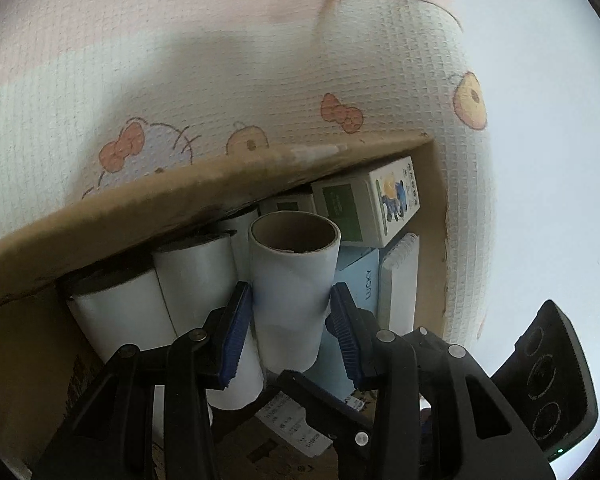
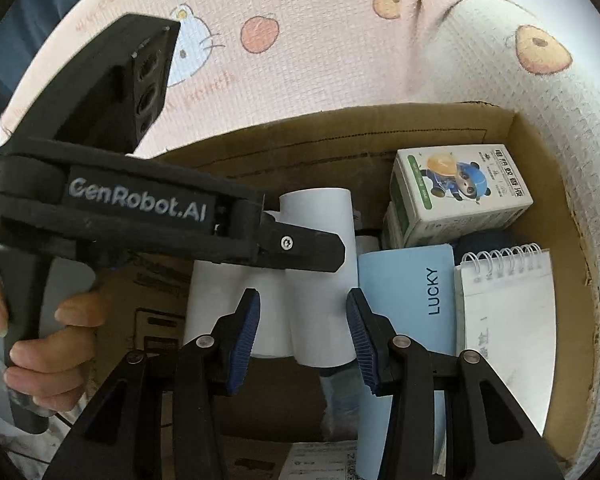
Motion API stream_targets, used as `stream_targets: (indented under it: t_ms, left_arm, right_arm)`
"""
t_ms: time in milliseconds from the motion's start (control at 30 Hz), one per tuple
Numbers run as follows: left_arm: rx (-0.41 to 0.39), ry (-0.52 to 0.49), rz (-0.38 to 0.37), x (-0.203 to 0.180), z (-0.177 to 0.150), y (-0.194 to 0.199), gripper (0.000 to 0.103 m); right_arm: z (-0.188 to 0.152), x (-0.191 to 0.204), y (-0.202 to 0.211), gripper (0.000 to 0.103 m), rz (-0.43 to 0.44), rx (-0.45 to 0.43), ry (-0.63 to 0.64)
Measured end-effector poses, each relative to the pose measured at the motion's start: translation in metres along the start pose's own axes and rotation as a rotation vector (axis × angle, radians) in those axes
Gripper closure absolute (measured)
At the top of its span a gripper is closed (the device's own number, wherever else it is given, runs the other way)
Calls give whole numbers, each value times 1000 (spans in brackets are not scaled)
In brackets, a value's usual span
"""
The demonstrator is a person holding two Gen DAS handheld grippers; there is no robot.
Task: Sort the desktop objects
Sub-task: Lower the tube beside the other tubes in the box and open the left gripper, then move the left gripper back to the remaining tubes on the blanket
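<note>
Your left gripper (image 1: 290,312) clasped a white roll (image 1: 294,292) over the nearly packed cardboard box (image 2: 540,152) — your right gripper (image 2: 303,338) hung released, empty.

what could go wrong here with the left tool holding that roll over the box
1. The left tool pinches the paper roll, a hollow tube that could crush or slip.
2. The other rolls are packed close beside it, so lowering it may jam or tip them.
3. The right tool hovers open nearby and could collide.
</note>
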State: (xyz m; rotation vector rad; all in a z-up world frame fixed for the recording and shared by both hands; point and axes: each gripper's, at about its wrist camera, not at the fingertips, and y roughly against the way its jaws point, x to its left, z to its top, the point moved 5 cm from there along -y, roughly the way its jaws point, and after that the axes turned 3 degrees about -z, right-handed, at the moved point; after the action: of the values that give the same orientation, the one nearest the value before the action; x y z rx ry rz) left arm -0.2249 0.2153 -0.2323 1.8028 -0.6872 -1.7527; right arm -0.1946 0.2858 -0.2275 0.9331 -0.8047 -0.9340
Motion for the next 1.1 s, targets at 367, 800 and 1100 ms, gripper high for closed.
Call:
stream_targets:
  t_ms: [367, 800, 1100]
  left_arm:
    - [-15, -106, 69, -5, -4, 17, 57]
    - [-71, -286, 302, -10, -15, 39, 85]
    - [-151, -364, 223, -17, -35, 71, 88]
  right_arm:
    - [-17, -11, -8, 64, 1, 61, -48]
    - [-29, 5, 18, 63, -31, 42, -29]
    - [-46, 31, 26, 63, -64, 91, 6]
